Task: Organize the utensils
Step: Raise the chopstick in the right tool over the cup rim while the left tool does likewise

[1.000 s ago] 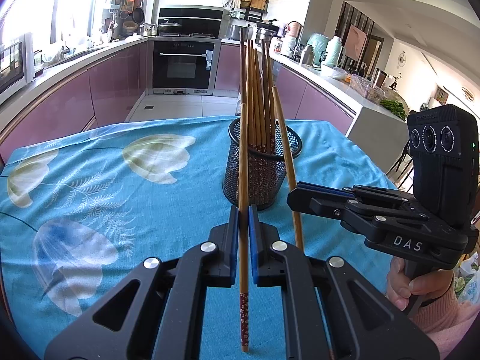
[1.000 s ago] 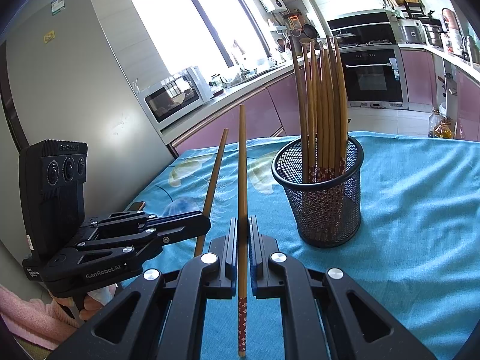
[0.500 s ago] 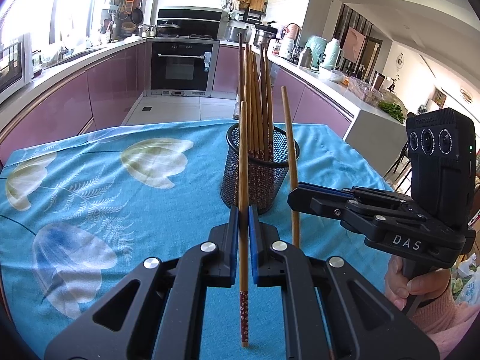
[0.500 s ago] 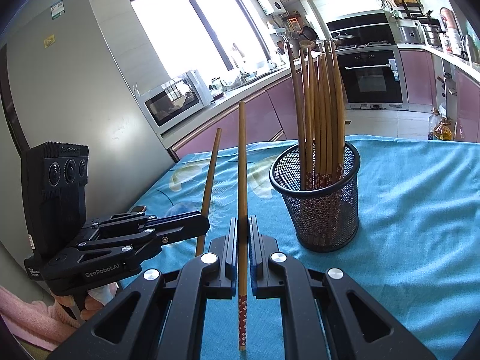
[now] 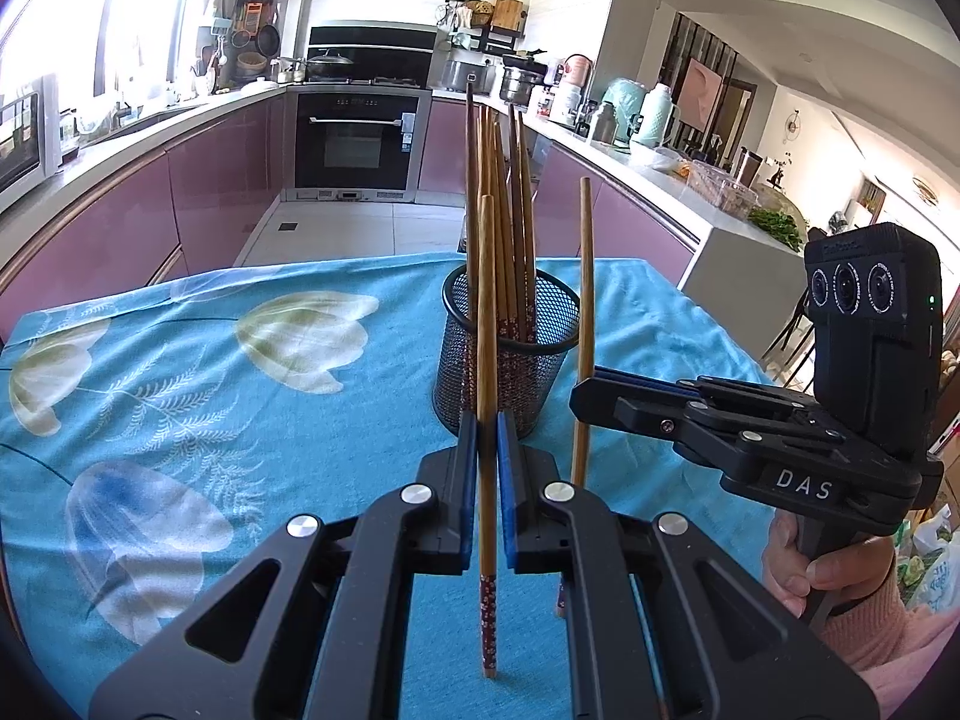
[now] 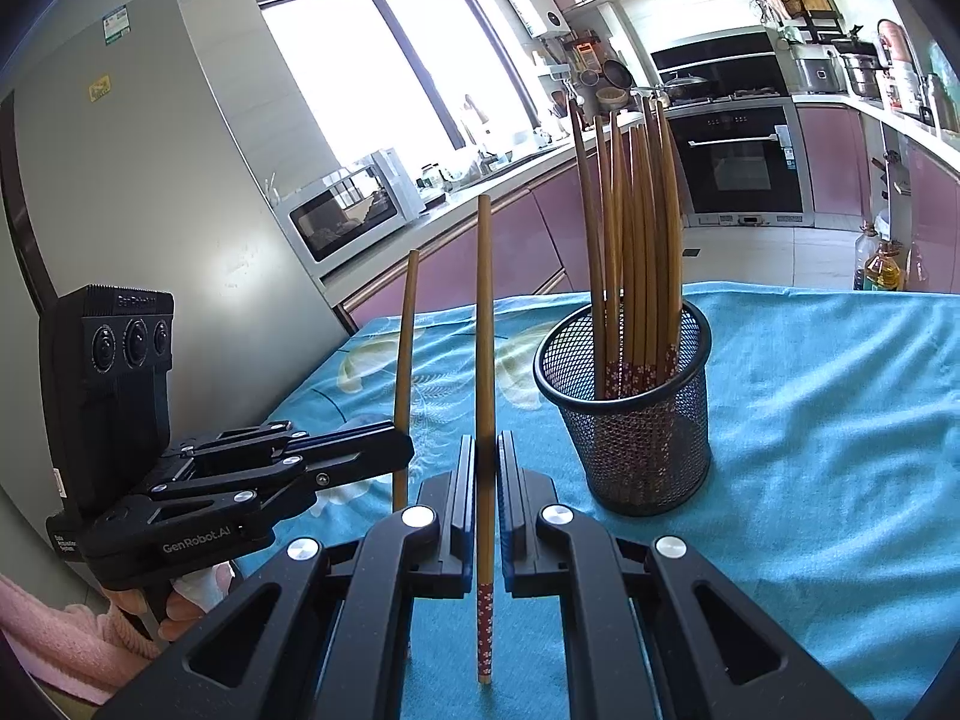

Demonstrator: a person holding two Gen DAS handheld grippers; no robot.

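A table (image 5: pixel 150 372) draped in a turquoise floral cloth (image 6: pixel 840 420) carries a black mesh holder (image 6: pixel 636 420) full of chopsticks (image 6: pixel 636 228).

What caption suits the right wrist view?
Both grippers clamp wooden chopsticks upright beside a black mesh cup.

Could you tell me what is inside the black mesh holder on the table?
The mesh holder holds a bundle of wooden chopsticks, standing with patterned red ends down. The mesh and the bundle hide its bottom.

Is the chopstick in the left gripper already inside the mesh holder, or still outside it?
Outside. The left gripper is shut on the chopstick, held upright on the near side of the mesh holder, its patterned end down over the blue tablecloth.
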